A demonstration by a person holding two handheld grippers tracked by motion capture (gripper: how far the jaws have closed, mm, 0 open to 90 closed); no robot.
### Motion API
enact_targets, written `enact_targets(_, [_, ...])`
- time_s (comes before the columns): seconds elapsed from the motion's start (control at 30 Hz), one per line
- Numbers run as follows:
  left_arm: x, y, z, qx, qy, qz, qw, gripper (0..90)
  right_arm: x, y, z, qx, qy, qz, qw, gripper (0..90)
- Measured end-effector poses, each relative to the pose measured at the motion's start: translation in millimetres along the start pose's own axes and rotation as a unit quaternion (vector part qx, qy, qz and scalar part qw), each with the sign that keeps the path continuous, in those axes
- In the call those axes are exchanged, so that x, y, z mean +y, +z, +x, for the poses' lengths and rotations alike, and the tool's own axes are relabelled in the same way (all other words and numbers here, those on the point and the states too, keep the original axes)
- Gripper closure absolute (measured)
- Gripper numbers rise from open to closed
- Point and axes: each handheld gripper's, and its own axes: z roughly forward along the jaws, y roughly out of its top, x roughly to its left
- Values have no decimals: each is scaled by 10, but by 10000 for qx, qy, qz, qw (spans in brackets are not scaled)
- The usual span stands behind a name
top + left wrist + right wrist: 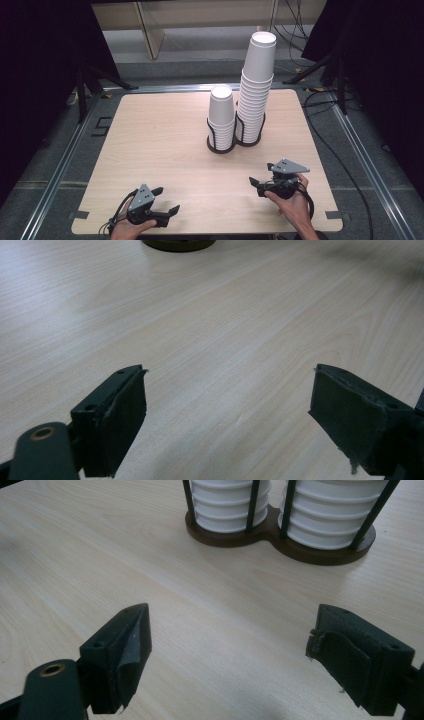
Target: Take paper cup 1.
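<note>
The paper cups (221, 117) look light and crushable, so grip the top cup's wall gently below its rim. Both the left gripper (227, 415) and right gripper (230, 655) hold jaws spread, empty.

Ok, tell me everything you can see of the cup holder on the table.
The cup holder is a dark brown, wood-looking base shaped like two joined rounds, with thin black upright rods around each. It stands flat on the light wooden table, past the middle. Each side holds a stack of white paper cups: the short stack and the tall stack.
</note>
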Motion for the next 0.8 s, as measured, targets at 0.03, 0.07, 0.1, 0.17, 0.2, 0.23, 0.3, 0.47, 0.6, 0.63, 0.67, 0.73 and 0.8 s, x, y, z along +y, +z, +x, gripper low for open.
enact_targets(0.03, [6, -5, 21, 11, 131, 33, 9999, 143, 1, 1, -3, -31, -55, -34, 10000, 170])
enact_targets(0.07, [-1, 4, -11, -24, -87, -58, 9999, 143, 1, -1, -5, -61, -63, -71, 9999, 171])
enact_targets(0.1, [-2, 5, -17, -26, -123, -70, 9999, 143, 1, -1, -5, -61, -63, -71, 9999, 171])
enact_targets(0.17, [7, -14, 9, 17, 72, 50, 10000, 143, 2, 0, 0, 10, -4, -68, 10000, 173])
enact_targets(0.2, [7, -13, 5, 15, 46, 32, 10000, 143, 5, 0, -8, -29, -118, -94, 9999, 173])
enact_targets(0.23, [7, -14, 3, 18, 36, 28, 10000, 143, 5, 0, -8, -29, -118, -94, 9999, 173])
enact_targets(0.3, [7, -15, 2, 20, 39, 21, 10000, 143, 7, 10, 2, -22, -85, -41, 10000, 174])
enact_targets(0.47, [5, -10, -3, -20, -38, -132, 9999, 143, 15, 8, 20, 36, -48, -50, 10000, 173])
enact_targets(0.6, [6, -8, -8, -9, -76, -206, 9998, 143, 24, 24, 24, 36, -13, -169, 9998, 167])
enact_targets(0.63, [6, -8, -8, 11, -65, -211, 9998, 143, 35, 20, 16, 65, -116, -176, 9998, 164])
enact_targets(0.67, [5, -7, -9, 11, -75, -222, 9997, 143, 37, 25, 14, 65, -145, -195, 9997, 164])
enact_targets(0.73, [4, -7, -9, 11, -76, -225, 9997, 143, 51, 24, 23, 59, -117, -179, 9998, 164])
enact_targets(0.8, [3, -8, -9, 3, -77, -231, 9997, 143, 86, 20, 28, 42, -141, -233, 9996, 159])
